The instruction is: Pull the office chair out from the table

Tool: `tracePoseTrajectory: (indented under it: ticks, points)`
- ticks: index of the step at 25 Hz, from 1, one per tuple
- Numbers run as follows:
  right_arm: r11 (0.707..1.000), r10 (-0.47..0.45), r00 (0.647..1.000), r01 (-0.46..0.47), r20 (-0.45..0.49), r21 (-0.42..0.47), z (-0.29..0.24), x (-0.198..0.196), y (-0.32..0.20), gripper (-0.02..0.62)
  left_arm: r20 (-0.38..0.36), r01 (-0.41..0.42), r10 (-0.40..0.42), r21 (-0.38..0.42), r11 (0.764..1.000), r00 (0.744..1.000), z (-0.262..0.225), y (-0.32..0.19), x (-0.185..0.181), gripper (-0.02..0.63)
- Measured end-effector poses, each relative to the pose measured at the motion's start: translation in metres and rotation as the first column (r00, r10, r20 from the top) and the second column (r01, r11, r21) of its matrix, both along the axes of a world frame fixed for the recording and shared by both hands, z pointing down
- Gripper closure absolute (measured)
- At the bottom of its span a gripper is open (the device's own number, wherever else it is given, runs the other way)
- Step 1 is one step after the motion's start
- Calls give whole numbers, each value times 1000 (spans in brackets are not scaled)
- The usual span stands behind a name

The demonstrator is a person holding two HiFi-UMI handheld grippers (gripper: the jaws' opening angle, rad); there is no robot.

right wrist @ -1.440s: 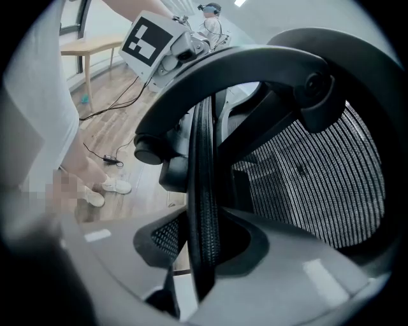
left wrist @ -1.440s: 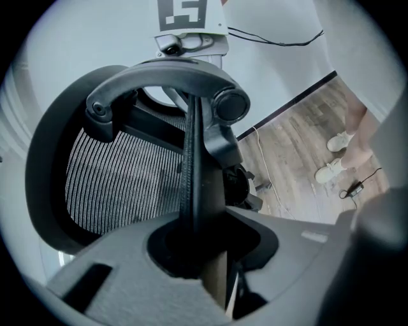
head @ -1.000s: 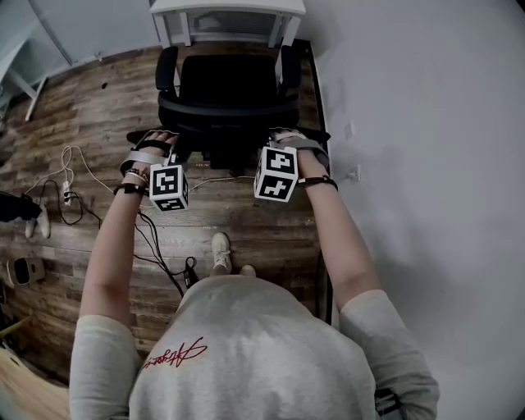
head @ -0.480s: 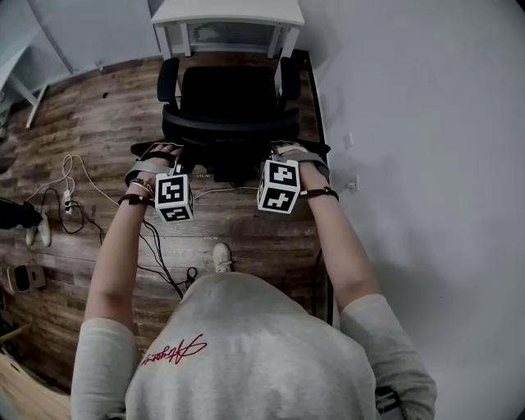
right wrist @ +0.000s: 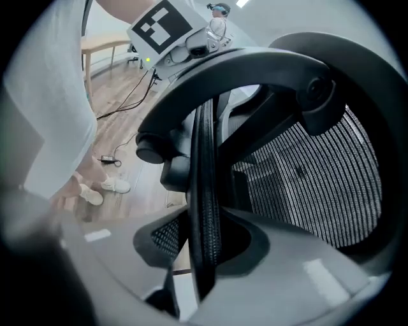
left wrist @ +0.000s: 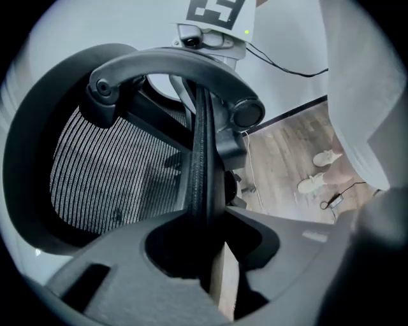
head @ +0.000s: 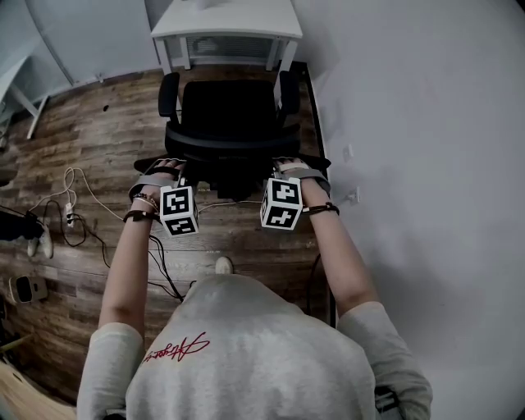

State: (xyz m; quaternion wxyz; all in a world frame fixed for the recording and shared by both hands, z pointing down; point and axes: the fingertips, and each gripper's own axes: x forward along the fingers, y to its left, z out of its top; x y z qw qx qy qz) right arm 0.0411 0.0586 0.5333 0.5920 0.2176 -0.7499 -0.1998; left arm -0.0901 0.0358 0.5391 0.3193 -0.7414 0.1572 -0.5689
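A black office chair [head: 230, 102] stands on the wood floor just in front of the white table [head: 225, 20], its seat facing the table. Its mesh backrest [left wrist: 108, 172] is nearest to me. My left gripper [head: 182, 161] grips the backrest's top rim [left wrist: 205, 159] on the left side. Its jaws have just been opening a little, and the rim is still between them. My right gripper [head: 280, 161] is shut on the same rim [right wrist: 204, 165] on the right side. In both gripper views the rim runs straight down between the jaws.
A white wall [head: 410, 123] runs close along the chair's right side. Cables [head: 82, 197] and a power strip lie on the floor at left. My shoe [head: 221, 264] is right behind the chair. A table leg [head: 283, 53] stands by the right armrest.
The head view has drawn back a little, so more of the table top shows and chair and hands sit lower in the picture. Both grippers keep their hold on the rim.
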Motion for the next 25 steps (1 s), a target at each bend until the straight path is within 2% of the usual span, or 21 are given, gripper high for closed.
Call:
tracePoseTrajectory:
  ticks: [6, 20, 25]
  points:
    - [1000, -5, 1000, 5, 2, -30, 1, -1, 2, 455, 5, 4, -4, -8, 1000, 1000, 0, -1, -1, 502]
    - [999, -1, 1000, 1, -10, -41, 0, -1, 3, 430, 12, 17, -16, -56, 998, 1000, -5, -1, -3, 466]
    - [1000, 16, 999, -15, 47, -20, -13, -6, 1, 426, -3, 40, -40, -74, 996, 999, -10, 3, -7, 451]
